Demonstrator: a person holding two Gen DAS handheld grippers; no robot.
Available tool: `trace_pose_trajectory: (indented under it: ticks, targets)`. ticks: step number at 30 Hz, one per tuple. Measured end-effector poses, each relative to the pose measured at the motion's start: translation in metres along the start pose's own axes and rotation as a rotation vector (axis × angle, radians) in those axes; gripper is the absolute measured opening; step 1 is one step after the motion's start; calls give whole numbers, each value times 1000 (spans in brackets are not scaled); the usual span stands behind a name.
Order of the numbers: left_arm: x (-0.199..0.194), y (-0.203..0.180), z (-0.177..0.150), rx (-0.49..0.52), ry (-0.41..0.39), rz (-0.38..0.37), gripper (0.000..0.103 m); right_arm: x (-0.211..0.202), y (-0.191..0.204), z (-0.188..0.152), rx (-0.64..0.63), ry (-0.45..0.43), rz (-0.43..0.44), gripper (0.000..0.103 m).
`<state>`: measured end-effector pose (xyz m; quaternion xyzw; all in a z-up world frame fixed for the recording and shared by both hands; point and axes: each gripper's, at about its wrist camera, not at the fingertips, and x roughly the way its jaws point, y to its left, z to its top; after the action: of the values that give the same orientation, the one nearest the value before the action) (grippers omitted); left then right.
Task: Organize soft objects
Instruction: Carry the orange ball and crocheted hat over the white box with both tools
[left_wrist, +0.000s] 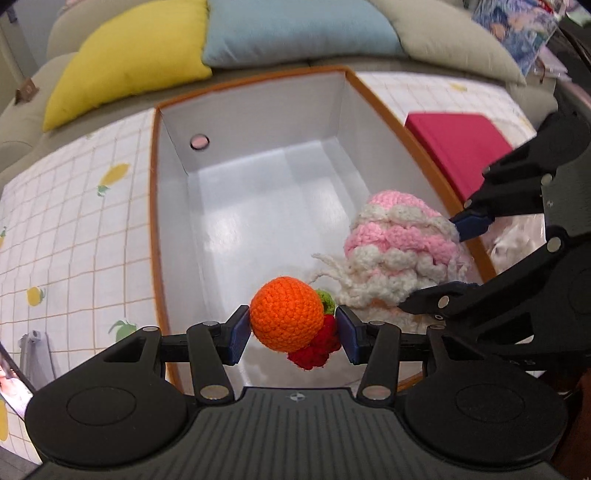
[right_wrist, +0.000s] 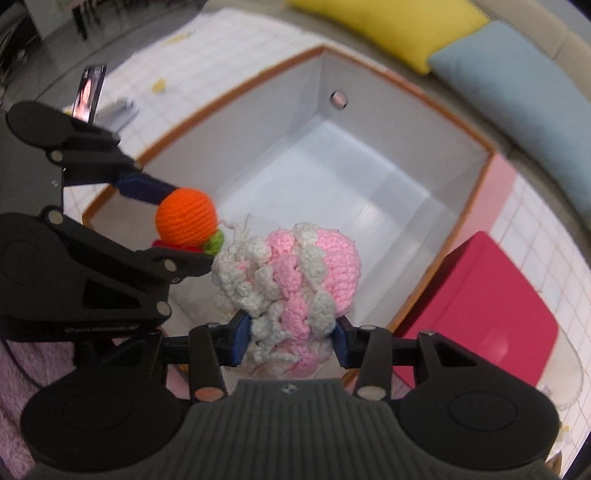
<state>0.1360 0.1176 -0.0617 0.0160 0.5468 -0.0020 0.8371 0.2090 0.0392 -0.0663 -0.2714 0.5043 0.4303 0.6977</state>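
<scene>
My left gripper (left_wrist: 291, 334) is shut on an orange crochet ball toy (left_wrist: 286, 314) with red and green bits, held over the near end of a white box with an orange rim (left_wrist: 153, 206). My right gripper (right_wrist: 291, 341) is shut on a pink and white crochet toy (right_wrist: 295, 280), held just right of the orange one over the same box (right_wrist: 476, 206). In the left wrist view the pink toy (left_wrist: 399, 240) and right gripper (left_wrist: 439, 258) show at right. In the right wrist view the orange toy (right_wrist: 186, 218) and left gripper (right_wrist: 177, 221) show at left. The box's visible floor is bare.
The box stands on a tablecloth with a grid and fruit print (left_wrist: 66, 221). A magenta box (left_wrist: 458, 147) lies right of it. A phone on a stand (right_wrist: 88, 92) stands to the left. Yellow (left_wrist: 122, 62) and light blue (left_wrist: 295, 33) cushions lie on a sofa behind.
</scene>
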Motion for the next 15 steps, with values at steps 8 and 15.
trace_pose_trajectory:
  ticks: [8,15]
  targets:
    - [23,1,-1,-4,94,-8,57,24,5,4,-59,84,21,47]
    - [25,3,-1,-10,115,-7,61,22,11,3,-101,91,4,51]
